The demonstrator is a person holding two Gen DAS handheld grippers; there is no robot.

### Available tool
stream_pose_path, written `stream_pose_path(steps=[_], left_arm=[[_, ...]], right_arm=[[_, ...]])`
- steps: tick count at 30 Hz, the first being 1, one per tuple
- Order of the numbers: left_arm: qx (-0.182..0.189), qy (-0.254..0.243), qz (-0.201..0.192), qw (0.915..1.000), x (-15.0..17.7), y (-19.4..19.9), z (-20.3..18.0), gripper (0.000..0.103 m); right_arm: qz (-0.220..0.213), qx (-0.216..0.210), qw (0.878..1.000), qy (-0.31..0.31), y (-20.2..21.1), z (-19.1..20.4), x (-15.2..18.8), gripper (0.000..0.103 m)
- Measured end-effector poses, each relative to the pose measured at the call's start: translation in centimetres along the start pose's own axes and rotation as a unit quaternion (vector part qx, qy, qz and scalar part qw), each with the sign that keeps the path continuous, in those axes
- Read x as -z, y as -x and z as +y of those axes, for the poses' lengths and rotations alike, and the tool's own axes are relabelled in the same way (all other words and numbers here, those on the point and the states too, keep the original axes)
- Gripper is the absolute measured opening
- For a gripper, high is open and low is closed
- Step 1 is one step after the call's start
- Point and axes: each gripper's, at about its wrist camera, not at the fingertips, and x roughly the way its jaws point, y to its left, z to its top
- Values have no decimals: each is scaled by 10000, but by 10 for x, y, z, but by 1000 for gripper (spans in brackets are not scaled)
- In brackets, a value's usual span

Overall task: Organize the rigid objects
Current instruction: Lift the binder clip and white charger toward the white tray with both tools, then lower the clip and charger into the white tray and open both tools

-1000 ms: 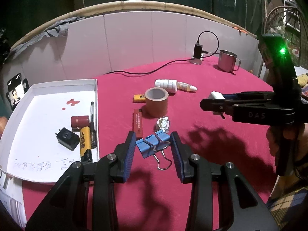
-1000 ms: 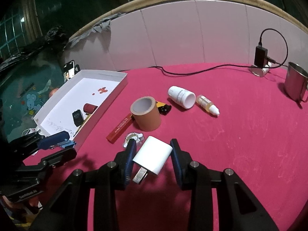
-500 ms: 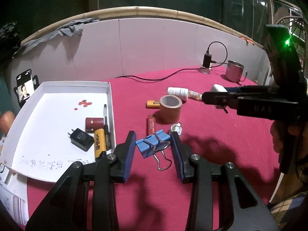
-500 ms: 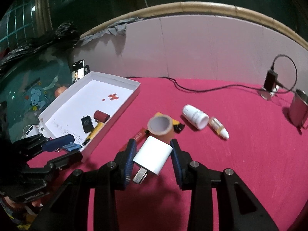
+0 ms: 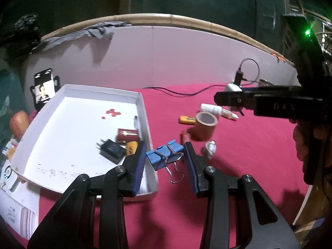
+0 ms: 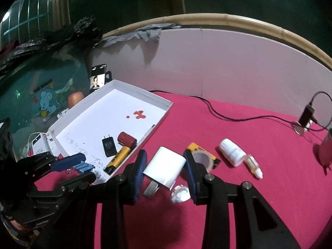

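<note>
**Inspector:** What is already sorted?

**Onlooker:** Inside the white tray lie a black plug, a red cylinder, a yellow lighter and a pen along the right wall. That looks like the finished portion.

**Inspector:** And the two tools?

**Onlooker:** Both are loaded. The left gripper is clamped on a blue binder clip, carried in the air just over the tray's near right corner. The right gripper is clenched on a white charger, prongs down, above the red tablecloth beside the tray. Neither item is in the tray yet.

**Inspector:** What remains on the cloth?

**Onlooker:** A roll of brown tape, a small yellow item behind it, a white bottle, a dropper bottle, a red stick mostly hidden by the clip, and a small shiny trinket.

**Inspector:** Your assessment?

**Onlooker:** Roughly a third done, I judge. Two pieces in transit, six waiting. The cup and the cabled plug at the far edge may not belong to the job; I cannot tell.
</note>
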Motion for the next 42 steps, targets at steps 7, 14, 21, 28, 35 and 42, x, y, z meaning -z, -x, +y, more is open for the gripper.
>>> stream_pose_path(steps=[7,14,21,28,35,42], left_arm=[[-465,360,-102,9982,-21,-3,52,36],[-827,1270,42,9884,-41,-15,136,36],[-1122,1510,177,9820,-29,-27,160,36],[-1315,1423,227,9808,-23,-34,162,36],[-1462,1336,214,9799,-24,-33,166,36],[-1494,1292,266,9799,-22,-38,165,36]], right_arm=[[173,-183,9993,268,-24,27,-24,36],[331,-328,9977,489,-50,58,-46,36],[511,-370,9963,578,-85,84,-55,36],[669,-198,9966,427,-125,93,-65,36],[799,-151,9964,237,-148,98,-70,36],[875,-105,9958,238,-157,103,-70,36]])
